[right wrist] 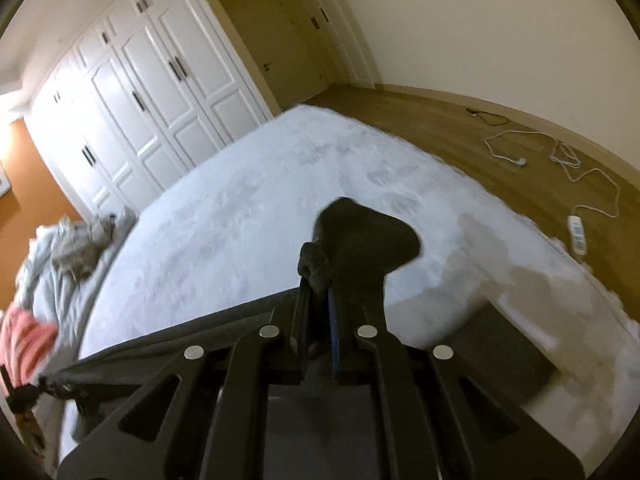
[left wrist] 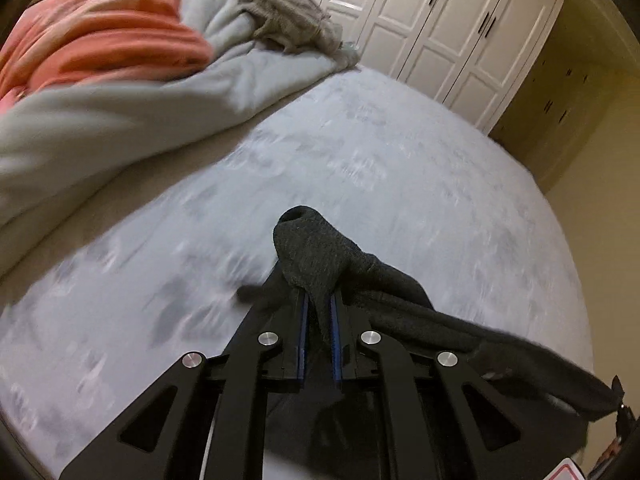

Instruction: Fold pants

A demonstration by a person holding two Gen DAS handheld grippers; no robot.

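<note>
Gripping dark pants — left gripper, right gripper — above bed

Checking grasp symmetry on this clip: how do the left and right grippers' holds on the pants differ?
Left gripper pinches a grey knit bunch of the pants that rises past its fingertips; right gripper shows a darker, broader flap. Fabric trails right from the left, left from the right. Both are shut on cloth above the bed.

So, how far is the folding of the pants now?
Done: both grippers have pinched the dark pants. In hand: the left gripper and right gripper hold the fabric stretched between them above the pale bed. Left: no fold shows yet; every fold remains.
</note>
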